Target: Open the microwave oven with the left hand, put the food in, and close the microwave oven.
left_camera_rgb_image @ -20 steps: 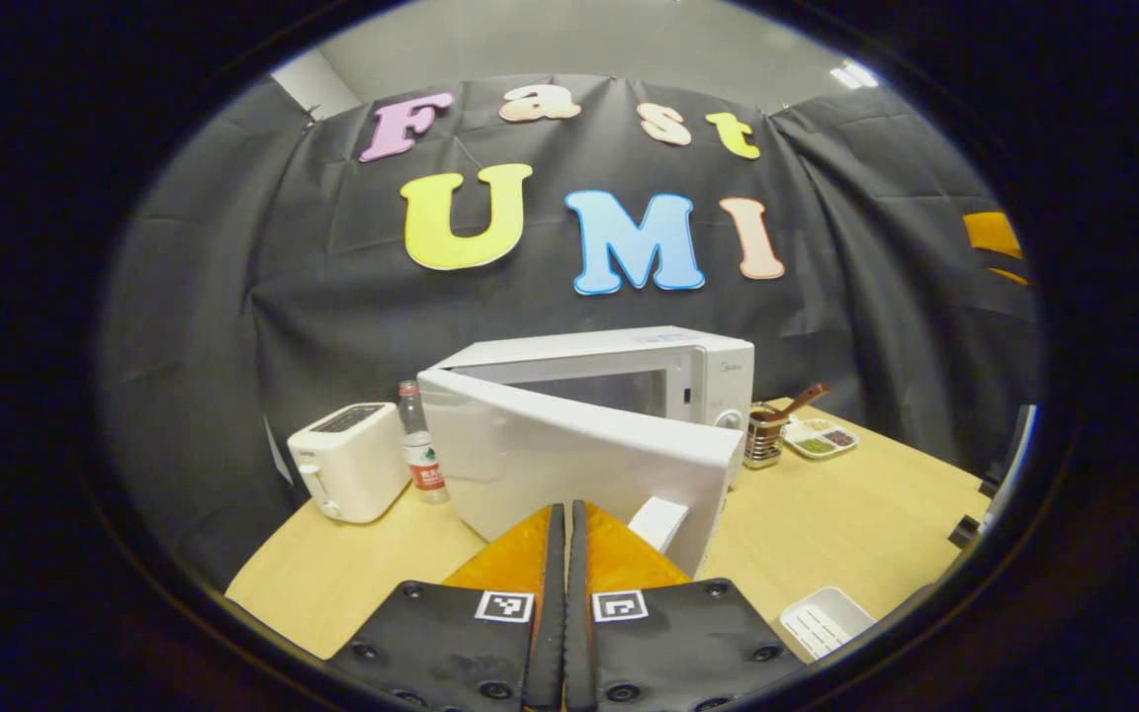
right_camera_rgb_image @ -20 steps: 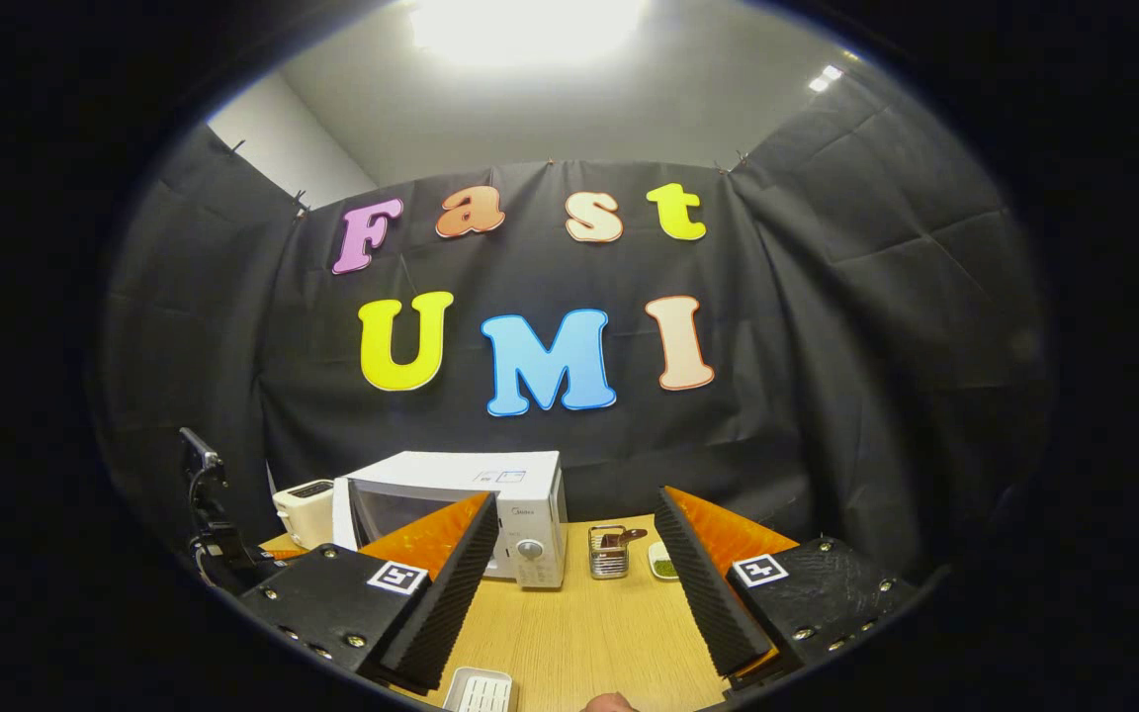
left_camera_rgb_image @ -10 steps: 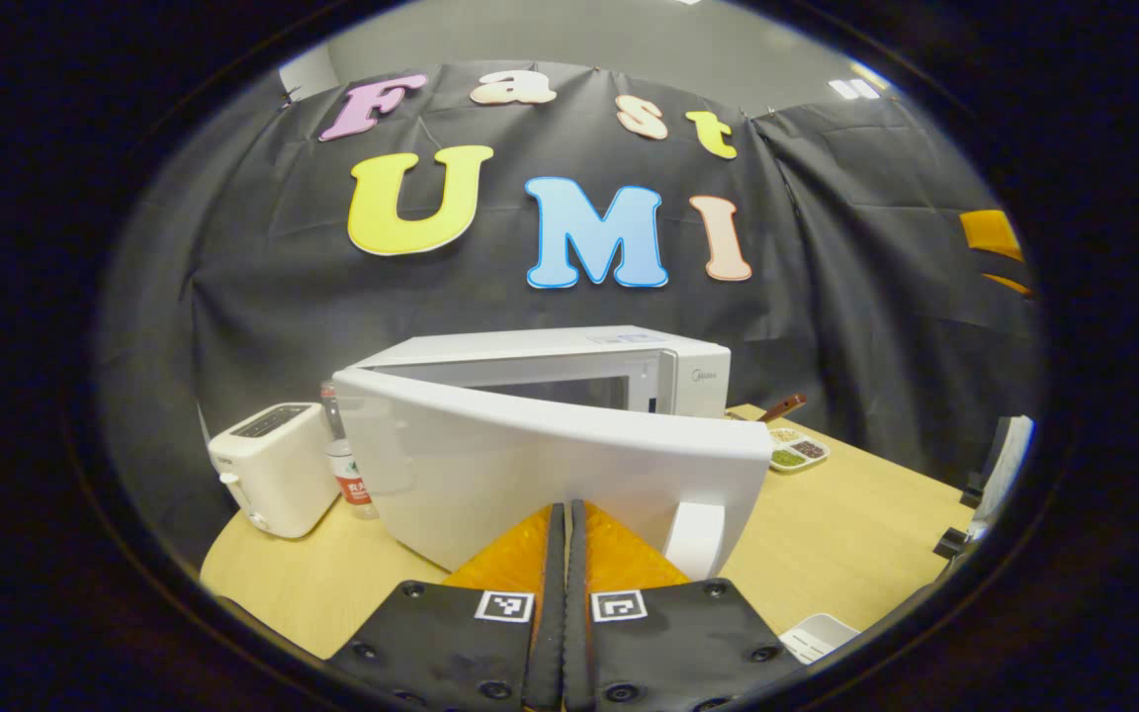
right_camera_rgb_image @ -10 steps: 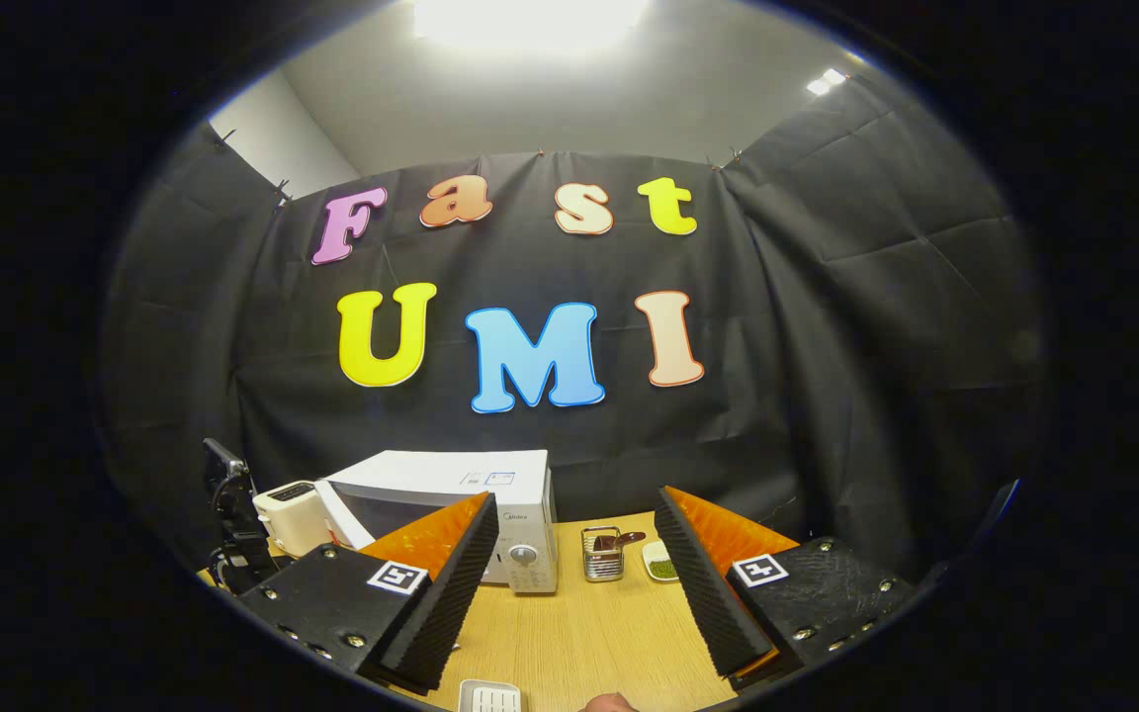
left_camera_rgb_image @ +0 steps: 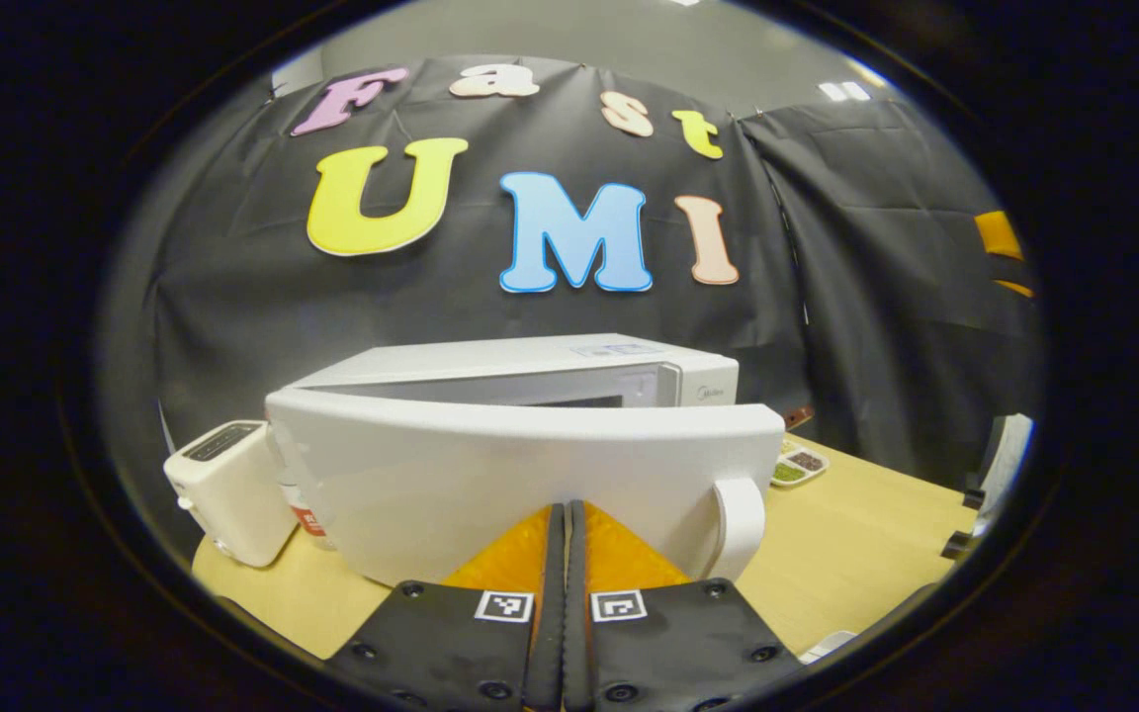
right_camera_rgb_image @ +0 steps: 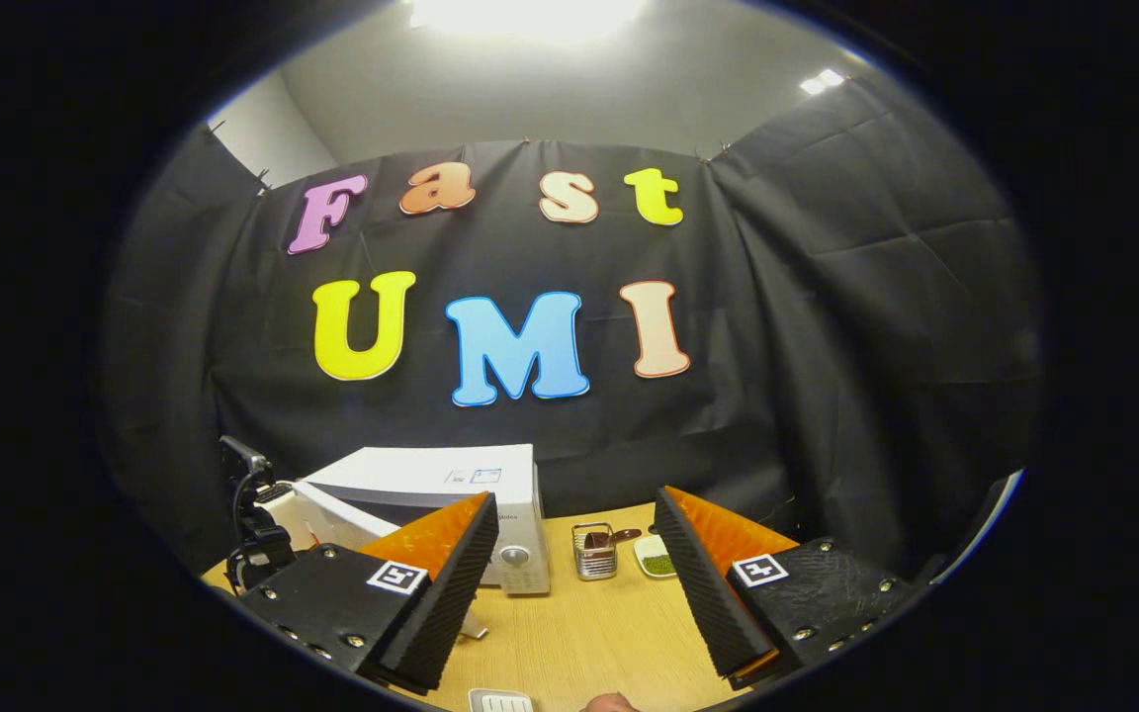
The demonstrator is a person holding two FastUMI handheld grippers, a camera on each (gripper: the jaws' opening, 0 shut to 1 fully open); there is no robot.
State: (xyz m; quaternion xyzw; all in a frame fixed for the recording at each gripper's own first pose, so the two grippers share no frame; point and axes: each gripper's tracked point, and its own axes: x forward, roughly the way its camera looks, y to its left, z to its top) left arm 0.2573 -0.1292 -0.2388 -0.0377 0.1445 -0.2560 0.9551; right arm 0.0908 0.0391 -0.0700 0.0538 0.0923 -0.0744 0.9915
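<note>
Now left tongs (left_camera_rgb_image: 565,514) closed, empty, against microwave door (left_camera_rgb_image: 520,475); right tongs (right_camera_rgb_image: 569,554) wide open, empty.

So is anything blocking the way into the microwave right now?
From the left hand-held gripper, the half-open door swings across the microwave mouth, hiding most of it. The right hand-held gripper holds nothing.

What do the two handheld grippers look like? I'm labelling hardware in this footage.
Both look alike. The left gripper and right gripper each have two wedge-shaped fingers with ribbed inner faces, mounted on black plates studded with screws. Each plate carries a small square black-and-white marker.
</note>
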